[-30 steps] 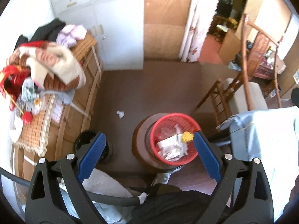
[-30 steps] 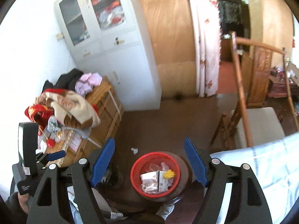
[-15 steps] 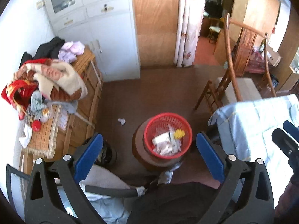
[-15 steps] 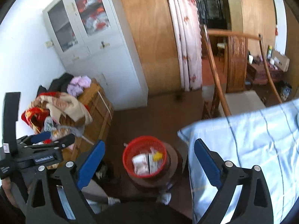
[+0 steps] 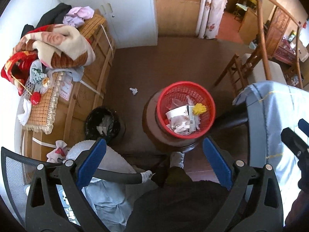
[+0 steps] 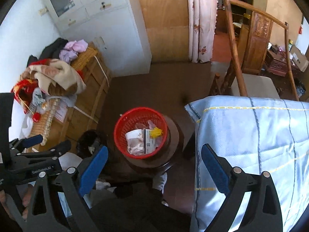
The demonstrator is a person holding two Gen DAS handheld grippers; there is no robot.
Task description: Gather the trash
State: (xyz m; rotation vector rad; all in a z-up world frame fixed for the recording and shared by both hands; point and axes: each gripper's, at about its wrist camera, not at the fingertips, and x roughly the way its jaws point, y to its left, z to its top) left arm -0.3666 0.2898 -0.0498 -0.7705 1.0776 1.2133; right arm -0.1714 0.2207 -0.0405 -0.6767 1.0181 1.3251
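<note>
From the left wrist view, the left gripper (image 5: 154, 156) hangs high over the room with its blue fingers (image 5: 90, 162) spread wide and nothing between them. Ahead and below, a red basket (image 5: 185, 133) sits on a round dark stool (image 5: 149, 119), already holding paper cartons, wrappers and a yellow scrap. One crumpled paper scrap (image 5: 133, 91) lies alone on the brown floor (image 5: 173, 63), well apart from the basket and near the foot of the wooden crate (image 5: 90, 73). It is a small wad with no clear long axis, so it points no particular way. A black bin (image 5: 103, 120) stands beside the crate, just beyond the left fingertip. The other tool shows at the right edge.

From the right wrist view, the right gripper (image 6: 153, 164) is likewise empty, fingers (image 6: 93, 169) held wide apart, looking down on the same basket from above a blue bedspread (image 6: 251, 135). The floor scrap is barely visible here, at most a pale speck at the basket's far rim. The left tool is seen at the left edge.

The step in hand looks like scouting for the next piece of trash. The next move likely calls for lowering one gripper to the floor wad, straddling it, and closing gently, since such light paper may slide away rather than seat between the pads.
</note>
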